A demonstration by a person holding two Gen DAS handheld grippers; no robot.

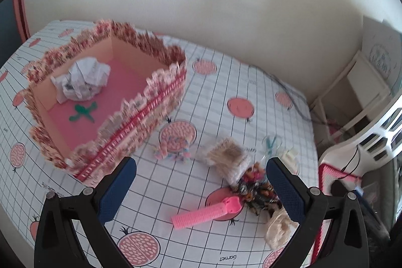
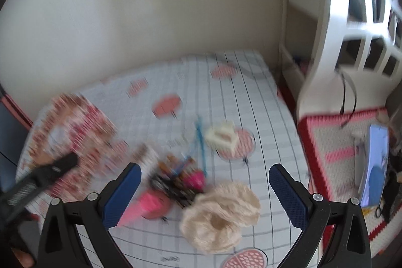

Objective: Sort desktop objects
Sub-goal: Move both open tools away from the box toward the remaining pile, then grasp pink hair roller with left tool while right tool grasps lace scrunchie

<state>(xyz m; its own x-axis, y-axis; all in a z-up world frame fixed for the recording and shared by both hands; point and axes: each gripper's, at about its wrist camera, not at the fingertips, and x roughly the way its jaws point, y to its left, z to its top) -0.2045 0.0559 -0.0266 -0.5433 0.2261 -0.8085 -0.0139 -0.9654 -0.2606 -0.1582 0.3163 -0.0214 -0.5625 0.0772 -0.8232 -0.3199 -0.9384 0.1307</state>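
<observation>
Cream scrunchie (image 2: 221,215) lies between the wide-open, empty fingers of the right gripper (image 2: 203,195), near the worktop's (image 2: 251,97) front right corner. Left gripper (image 1: 201,187) is likewise spread and empty. Closing could snag the dark scrunchie (image 2: 176,182) touching it. Only the left view shows the box (image 1: 108,102), holding crumpled paper (image 1: 83,79); the right view is blurred.

Soft, even daylight; right wrist view heavily motion-blurred, left sharper, both fisheye-curved with dark corners.
</observation>
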